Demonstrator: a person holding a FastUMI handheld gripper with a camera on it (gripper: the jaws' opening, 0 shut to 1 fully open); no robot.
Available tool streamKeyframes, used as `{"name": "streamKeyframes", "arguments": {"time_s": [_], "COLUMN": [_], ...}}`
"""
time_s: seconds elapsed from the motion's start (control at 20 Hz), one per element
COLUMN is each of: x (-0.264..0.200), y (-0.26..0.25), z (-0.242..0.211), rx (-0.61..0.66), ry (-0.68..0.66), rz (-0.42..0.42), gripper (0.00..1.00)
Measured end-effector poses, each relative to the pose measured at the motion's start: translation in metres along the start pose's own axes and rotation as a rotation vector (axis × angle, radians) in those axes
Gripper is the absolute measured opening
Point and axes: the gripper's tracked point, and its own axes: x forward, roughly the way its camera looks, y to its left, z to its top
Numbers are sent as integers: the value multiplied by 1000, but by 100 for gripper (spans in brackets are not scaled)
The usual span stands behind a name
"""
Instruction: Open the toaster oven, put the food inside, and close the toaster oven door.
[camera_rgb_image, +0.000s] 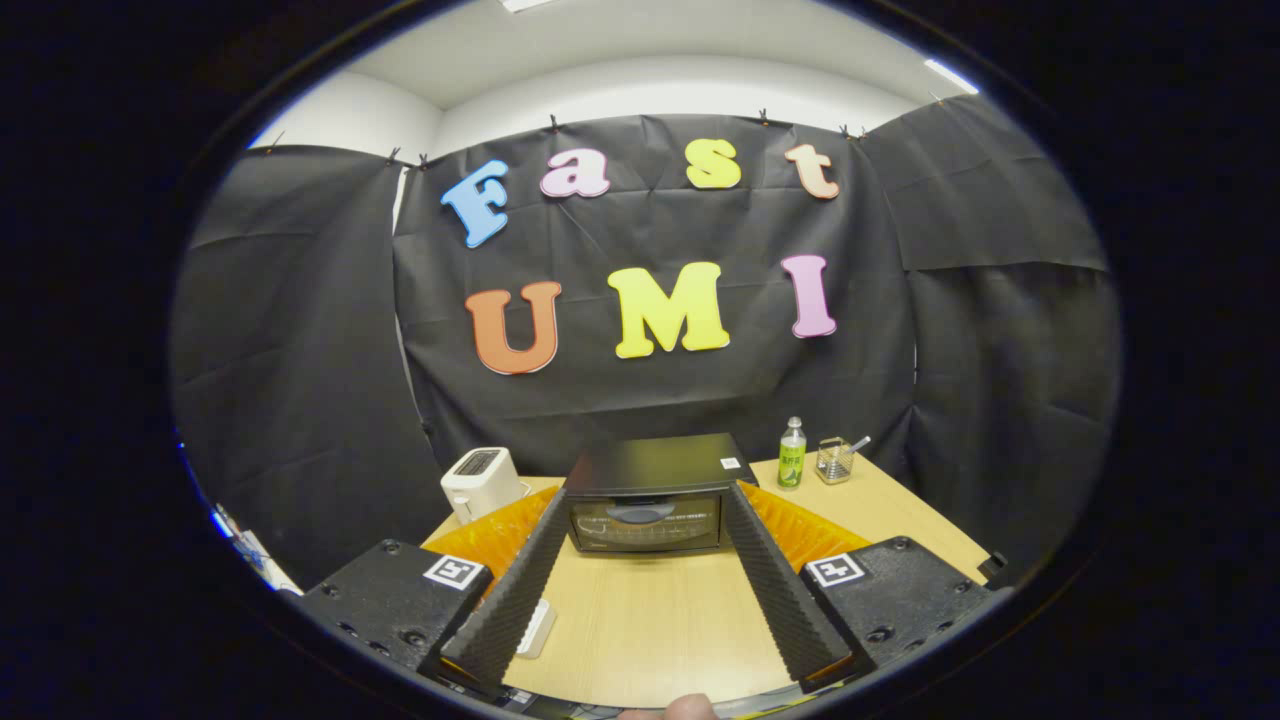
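The gripper is held level above the table, its fingers spread wide and holding nothing. Bare tabletop lies between them. Just beyond the fingertips sits the toaster oven, door closed, squarely framed by the two fingers. A white toaster stands to its left. At the far right are a green bottle and a wire basket holding a utensil.

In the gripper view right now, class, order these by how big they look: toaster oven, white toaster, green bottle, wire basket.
1. toaster oven, framed by the open gripper
2. white toaster
3. green bottle and wire basket: too alike to rank.
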Motion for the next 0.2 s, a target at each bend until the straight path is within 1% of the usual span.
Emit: {"name": "streamKeyframes", "arguments": {"time_s": [0.2], "x": [1], "y": [0], "z": [2], "rx": [0], "ry": [-3], "rz": [0], "gripper": [100]}}
